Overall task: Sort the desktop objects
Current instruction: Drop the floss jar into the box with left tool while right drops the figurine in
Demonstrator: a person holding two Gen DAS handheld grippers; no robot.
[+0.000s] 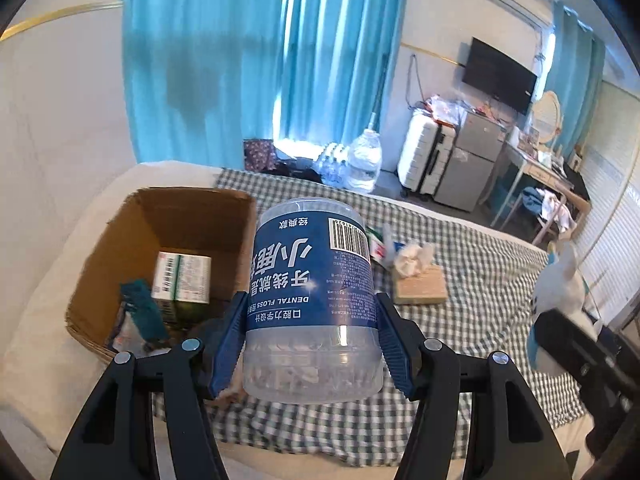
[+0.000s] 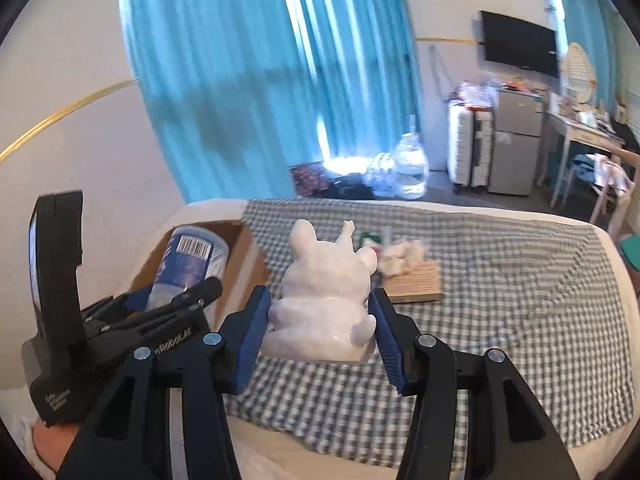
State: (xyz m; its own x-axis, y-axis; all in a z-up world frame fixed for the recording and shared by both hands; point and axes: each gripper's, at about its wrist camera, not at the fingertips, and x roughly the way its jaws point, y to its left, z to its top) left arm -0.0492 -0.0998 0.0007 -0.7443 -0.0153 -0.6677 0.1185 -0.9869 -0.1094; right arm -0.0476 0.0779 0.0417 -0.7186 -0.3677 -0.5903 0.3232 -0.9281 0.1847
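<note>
My left gripper [image 1: 310, 344] is shut on a clear dental floss jar [image 1: 316, 296] with a blue label, held upside down above the checked cloth beside an open cardboard box [image 1: 192, 208]. A green-and-white carton [image 1: 182, 276] and a teal packet [image 1: 142, 312] lie inside the box. My right gripper [image 2: 318, 330] is shut on a white glossy animal figurine [image 2: 328, 300], lifted over the cloth. In the right wrist view the jar [image 2: 192, 268] and the left gripper [image 2: 160, 312] show at the left, over the cardboard box [image 2: 244, 256].
A tissue box [image 1: 420, 286] with crumpled tissue and small packets [image 1: 378, 242] lie further back on the checked cloth [image 1: 460, 340]. Beyond the bed stand a water jug [image 1: 364, 160], a white suitcase [image 1: 426, 152], a small fridge [image 1: 472, 160] and a desk [image 1: 540, 172].
</note>
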